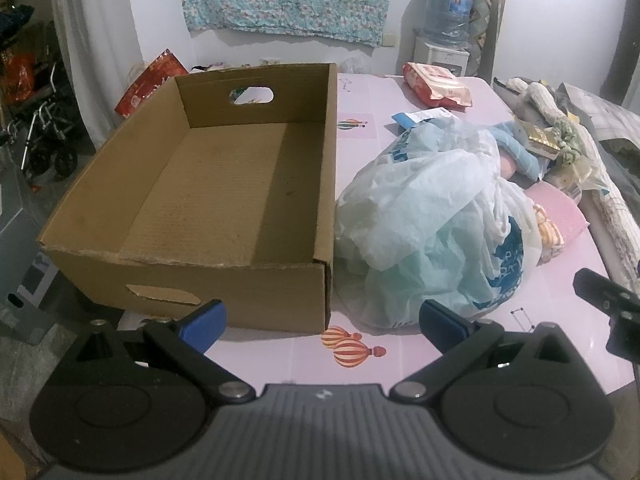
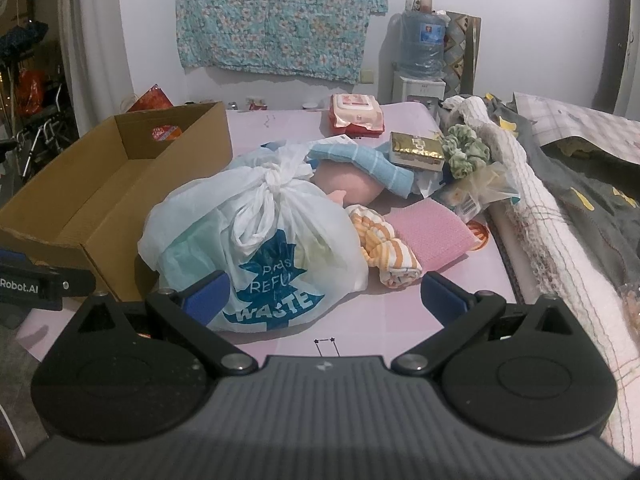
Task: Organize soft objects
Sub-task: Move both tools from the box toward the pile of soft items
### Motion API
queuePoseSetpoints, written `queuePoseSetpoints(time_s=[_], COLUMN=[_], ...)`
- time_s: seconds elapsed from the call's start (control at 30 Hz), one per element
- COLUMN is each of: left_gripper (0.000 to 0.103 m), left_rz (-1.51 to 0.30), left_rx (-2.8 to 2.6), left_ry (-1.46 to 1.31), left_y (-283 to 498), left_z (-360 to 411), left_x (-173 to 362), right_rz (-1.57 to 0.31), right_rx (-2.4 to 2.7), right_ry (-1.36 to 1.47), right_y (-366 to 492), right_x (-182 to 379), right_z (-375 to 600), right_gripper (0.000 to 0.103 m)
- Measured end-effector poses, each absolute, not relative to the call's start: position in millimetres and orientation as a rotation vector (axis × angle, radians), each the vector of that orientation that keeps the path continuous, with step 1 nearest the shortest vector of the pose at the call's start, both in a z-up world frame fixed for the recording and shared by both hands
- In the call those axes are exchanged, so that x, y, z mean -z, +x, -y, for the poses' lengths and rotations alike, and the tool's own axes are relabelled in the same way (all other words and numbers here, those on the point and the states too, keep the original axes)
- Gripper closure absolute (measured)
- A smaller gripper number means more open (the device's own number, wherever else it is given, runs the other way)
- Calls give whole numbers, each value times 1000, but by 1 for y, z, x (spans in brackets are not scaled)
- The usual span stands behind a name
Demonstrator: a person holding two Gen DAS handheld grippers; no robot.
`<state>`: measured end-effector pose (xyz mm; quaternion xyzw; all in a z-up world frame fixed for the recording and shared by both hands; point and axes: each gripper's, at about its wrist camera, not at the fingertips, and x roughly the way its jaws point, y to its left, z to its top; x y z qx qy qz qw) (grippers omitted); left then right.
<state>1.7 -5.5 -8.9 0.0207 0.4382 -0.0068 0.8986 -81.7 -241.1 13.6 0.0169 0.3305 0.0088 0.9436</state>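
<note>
An open cardboard box (image 1: pixel 224 184) (image 2: pixel 100 200) lies empty on the pink table (image 1: pixel 360 364), left of a heap of soft things. In front of the heap is a knotted white plastic bag (image 1: pixel 432 224) (image 2: pixel 256 240) with blue print. Behind it lie a blue striped cloth (image 2: pixel 360 164), a pink plush (image 2: pixel 352 188), an orange striped cloth (image 2: pixel 384 248), a pink sponge (image 2: pixel 432 236) and a green scrunchie (image 2: pixel 468 152). My left gripper (image 1: pixel 322 328) hovers open near the box's front corner. Close before the bag, my right gripper (image 2: pixel 324 300) is open, holding nothing.
A wet-wipes pack (image 2: pixel 356 114) and a gold box (image 2: pixel 416 150) lie farther back. Folded blankets (image 2: pixel 540 208) line the table's right side. A water dispenser (image 2: pixel 420 64) stands by the wall, and a wheelchair (image 1: pixel 44 136) on the floor at left.
</note>
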Motion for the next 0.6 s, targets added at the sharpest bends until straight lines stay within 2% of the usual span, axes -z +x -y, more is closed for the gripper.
queuePoseSetpoints(time_s=[0.6], left_gripper=[0], left_rz=[-905], left_rx=[50], left_ry=[57], left_y=[6], left_z=[15], left_x=[6], right_rz=[-670], right_rx=[3], right_ry=[30], right_y=[-81], right_x=[-17], right_z=[247], right_gripper=[1])
